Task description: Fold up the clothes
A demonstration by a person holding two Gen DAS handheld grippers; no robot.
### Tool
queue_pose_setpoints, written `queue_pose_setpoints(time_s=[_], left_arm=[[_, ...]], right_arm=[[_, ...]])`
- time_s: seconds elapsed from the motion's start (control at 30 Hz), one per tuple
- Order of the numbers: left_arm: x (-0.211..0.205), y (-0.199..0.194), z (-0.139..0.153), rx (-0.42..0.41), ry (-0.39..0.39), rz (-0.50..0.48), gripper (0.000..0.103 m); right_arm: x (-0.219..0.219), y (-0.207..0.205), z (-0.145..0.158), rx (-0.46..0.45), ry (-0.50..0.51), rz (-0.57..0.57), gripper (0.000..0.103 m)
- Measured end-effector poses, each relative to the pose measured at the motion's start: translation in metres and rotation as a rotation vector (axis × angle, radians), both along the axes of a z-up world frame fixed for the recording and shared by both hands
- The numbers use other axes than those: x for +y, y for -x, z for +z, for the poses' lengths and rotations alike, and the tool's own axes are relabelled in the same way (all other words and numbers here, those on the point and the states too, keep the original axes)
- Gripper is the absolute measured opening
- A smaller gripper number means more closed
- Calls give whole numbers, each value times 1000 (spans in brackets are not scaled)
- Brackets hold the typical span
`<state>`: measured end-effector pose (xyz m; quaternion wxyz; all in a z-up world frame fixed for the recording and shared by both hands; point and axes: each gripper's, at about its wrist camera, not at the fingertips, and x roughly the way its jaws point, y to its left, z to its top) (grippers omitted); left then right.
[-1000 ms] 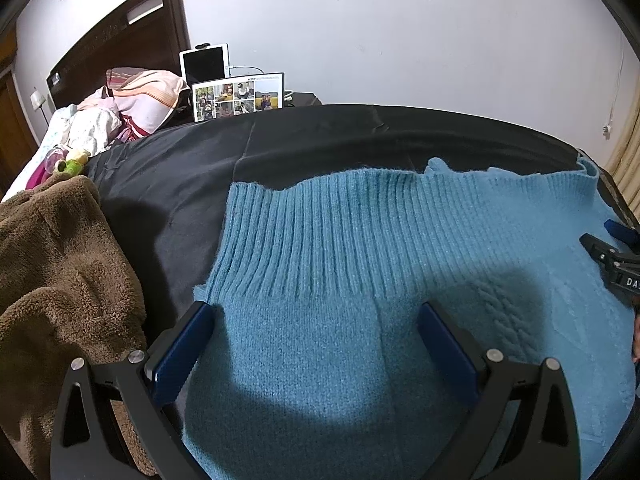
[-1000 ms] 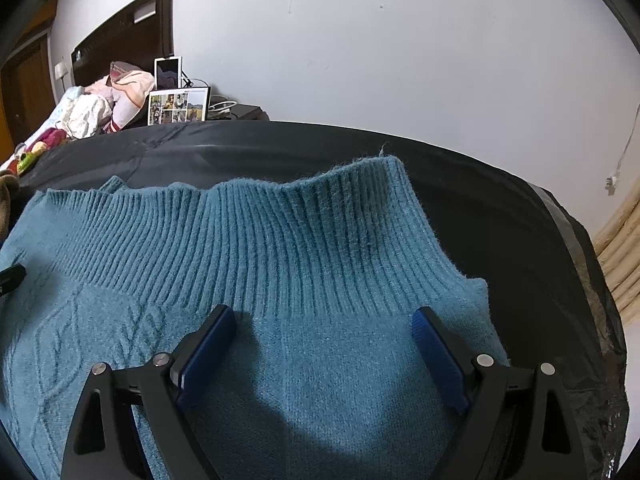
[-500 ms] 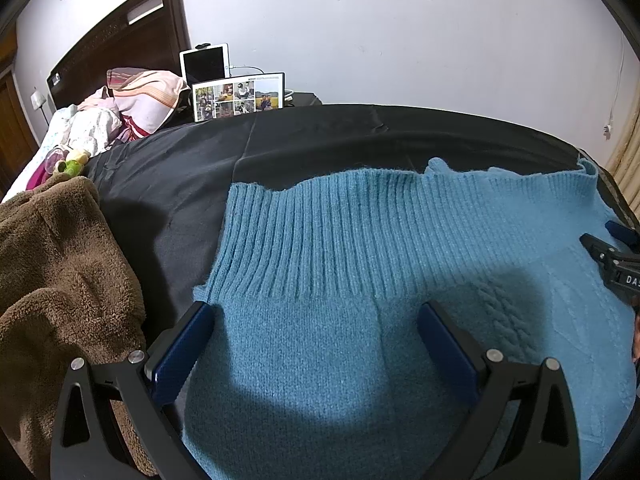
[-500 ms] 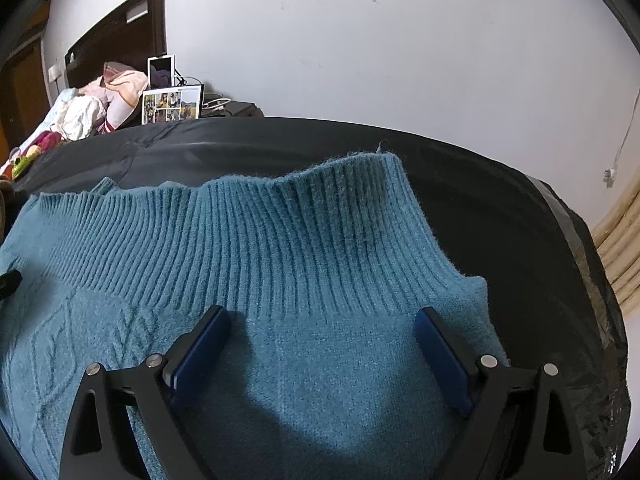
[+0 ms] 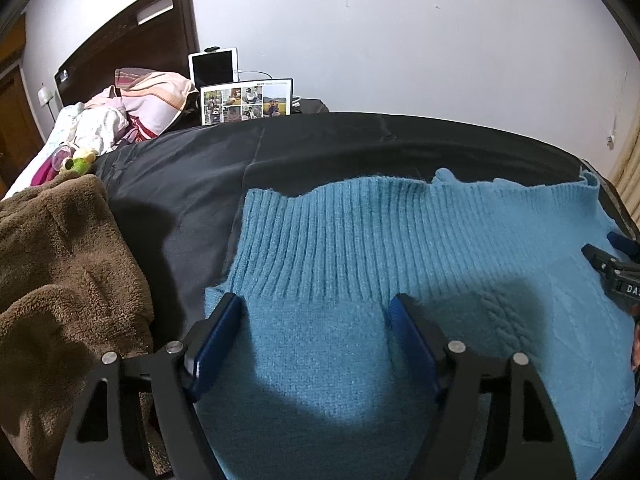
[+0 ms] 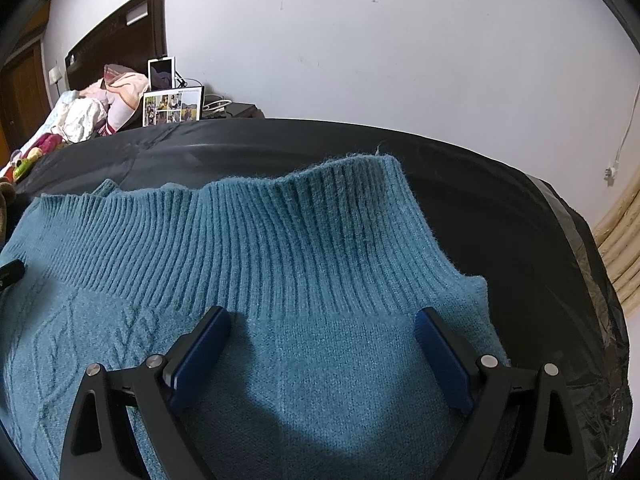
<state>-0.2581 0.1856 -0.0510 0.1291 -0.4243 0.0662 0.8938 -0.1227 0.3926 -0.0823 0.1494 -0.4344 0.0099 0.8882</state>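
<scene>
A blue knit sweater [image 5: 360, 248] lies flat on a black sheet [image 5: 192, 184], its ribbed band toward the wall. It also shows in the right wrist view [image 6: 280, 248]. My left gripper [image 5: 316, 312] is open over the sweater's left part, just below the ribbed band, jaws somewhat narrowed. My right gripper [image 6: 322, 326] is open over the sweater's right part, near its right edge. The right gripper's tip shows at the right edge of the left wrist view [image 5: 612, 272]. Whether the pads touch the knit cannot be told.
A brown fleece blanket [image 5: 60, 272] is heaped at the left. Pillows and clothes [image 5: 132, 108], a photo frame [image 5: 246, 100] and a tablet [image 5: 214, 66] stand at the back left by the headboard. The black sheet's right edge [image 6: 592, 280] drops off near a curtain.
My left gripper's jaws have narrowed a little over the sweater. My right gripper has shifted slightly. The sweater has not moved.
</scene>
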Motion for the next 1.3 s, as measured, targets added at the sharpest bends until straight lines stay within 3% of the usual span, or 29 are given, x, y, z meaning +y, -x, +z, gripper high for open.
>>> queue_pose_setpoints(time_s=[0.43, 0.53, 0.7, 0.87, 0.93, 1.1, 1.3], left_arm=[[2, 1, -3, -6, 18, 3, 85], [0, 2, -2, -8, 4, 6, 86], [2, 1, -2, -12, 47, 34, 93], [-15, -26, 15, -73, -53, 55, 94], [-14, -47, 21, -84, -82, 31, 94], [12, -93, 17, -77, -33, -59, 96], [31, -119, 12, -39, 12, -98, 97]], right_arm=[[0, 0, 1, 6, -3, 3, 95], [4, -7, 5, 45, 37, 10, 95], [24, -60, 32, 192, 175, 1, 95], [49, -141, 56, 282, 192, -16, 95], [63, -165, 52, 280, 230, -49, 95], [97, -214, 32, 255, 360, -136, 95], [79, -216, 15, 211, 406, -85, 95]])
